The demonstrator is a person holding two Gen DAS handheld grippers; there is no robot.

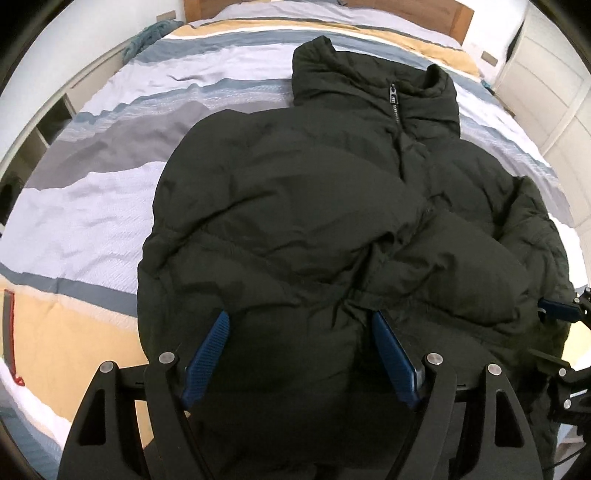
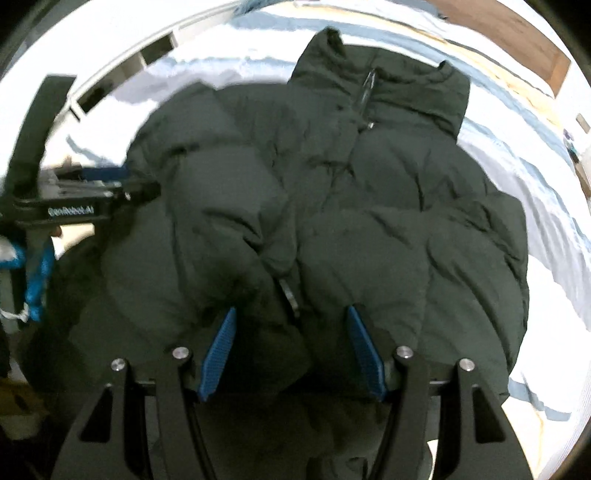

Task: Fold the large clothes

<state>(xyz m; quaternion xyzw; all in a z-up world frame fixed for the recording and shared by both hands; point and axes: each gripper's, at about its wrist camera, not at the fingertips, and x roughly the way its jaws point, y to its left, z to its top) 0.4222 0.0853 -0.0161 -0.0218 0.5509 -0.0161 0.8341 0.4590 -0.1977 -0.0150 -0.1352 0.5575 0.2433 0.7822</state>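
Both jaws spread over the dark puffer jacket [image 1: 314, 229]; whether they grip it, unclear.

A striped duvet [image 1: 92, 206] covers the bed, wooden headboard [image 1: 460, 16] behind, white cupboards [image 1: 546, 96] beside.

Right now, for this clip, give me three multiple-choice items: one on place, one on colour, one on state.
1. Where does the jacket lie?
A. on a striped bed cover
B. on a wooden floor
C. on a hanger

2. What colour are the gripper pads?
A. red
B. blue
C. white

3. How does the jacket's zip stand at the collar?
A. fully undone
B. torn out
C. closed up to the collar

Answers: 1 A, the striped bed cover spreads around the jacket. 2 B, both fingers carry blue ribbed pads. 3 C, the slider sits high on the collar in the left wrist view.
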